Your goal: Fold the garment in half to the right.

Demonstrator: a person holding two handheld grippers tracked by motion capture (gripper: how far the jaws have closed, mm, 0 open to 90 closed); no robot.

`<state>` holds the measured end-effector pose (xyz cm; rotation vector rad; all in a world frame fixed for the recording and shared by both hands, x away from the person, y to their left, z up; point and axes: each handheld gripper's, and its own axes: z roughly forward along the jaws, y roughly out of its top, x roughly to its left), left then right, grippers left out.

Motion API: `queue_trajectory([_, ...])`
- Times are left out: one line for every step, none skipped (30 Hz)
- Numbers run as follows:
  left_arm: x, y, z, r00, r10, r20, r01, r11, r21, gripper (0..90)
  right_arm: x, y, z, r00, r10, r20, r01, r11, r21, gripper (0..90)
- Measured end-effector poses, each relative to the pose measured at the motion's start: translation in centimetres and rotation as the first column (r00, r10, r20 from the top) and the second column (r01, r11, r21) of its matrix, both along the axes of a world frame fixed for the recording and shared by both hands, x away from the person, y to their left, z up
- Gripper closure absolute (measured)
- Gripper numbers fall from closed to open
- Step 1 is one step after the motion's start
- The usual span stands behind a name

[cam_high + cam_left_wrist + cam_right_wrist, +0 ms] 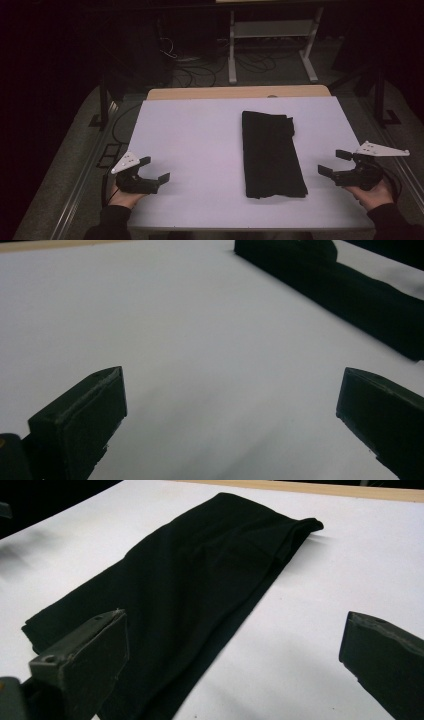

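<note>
One black cloth [272,155] lay folded in a long strip on the table [200,145], right of its middle, running from near the far edge toward the near edge. Two grippers flanked it: the left gripper [152,170] near the near left corner, well apart from it, the right gripper [334,162] just beside its right edge. Both had jaws spread wide, holding nothing. A good grasp would probably pinch all layers at the near corners, lifting evenly so the fold stayed neat.
</note>
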<state>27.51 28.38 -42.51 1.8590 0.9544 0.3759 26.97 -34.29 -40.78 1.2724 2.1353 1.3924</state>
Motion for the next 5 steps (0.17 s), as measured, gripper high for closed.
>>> queue_trajectory([-0.06,0.22,-0.10,1.0000,0.007,-0.004,-0.007,1.0000,0.006,0.0,0.00,0.00,0.00,1.0000,0.000,0.000,0.000,1.000,0.000,0.0])
queue_trajectory([-0.12,0.45,-0.24,0.9996,0.024,-0.012,-0.024,0.9997,0.005,0.0,0.06,-0.06,-0.10,1.0000,-0.001,-0.001,0.001,1.000,-0.004,0.0])
queue_trajectory([-0.10,0.59,-0.27,0.9995,0.030,-0.012,-0.029,0.9995,0.007,0.0,0.08,-0.08,-0.13,1.0000,-0.002,0.000,0.002,1.000,-0.005,0.0])
queue_trajectory([-0.06,0.64,-0.28,0.9993,0.035,-0.009,-0.035,0.9994,0.005,0.0,0.11,-0.13,-0.18,1.0000,-0.005,-0.002,0.005,1.000,-0.003,0.0])
queue_trajectory([-0.06,0.64,-0.28,0.9993,0.035,-0.009,-0.035,0.9994,0.005,0.0,0.15,-0.15,-0.23,1.0000,-0.006,-0.001,0.006,1.000,-0.003,0.0])
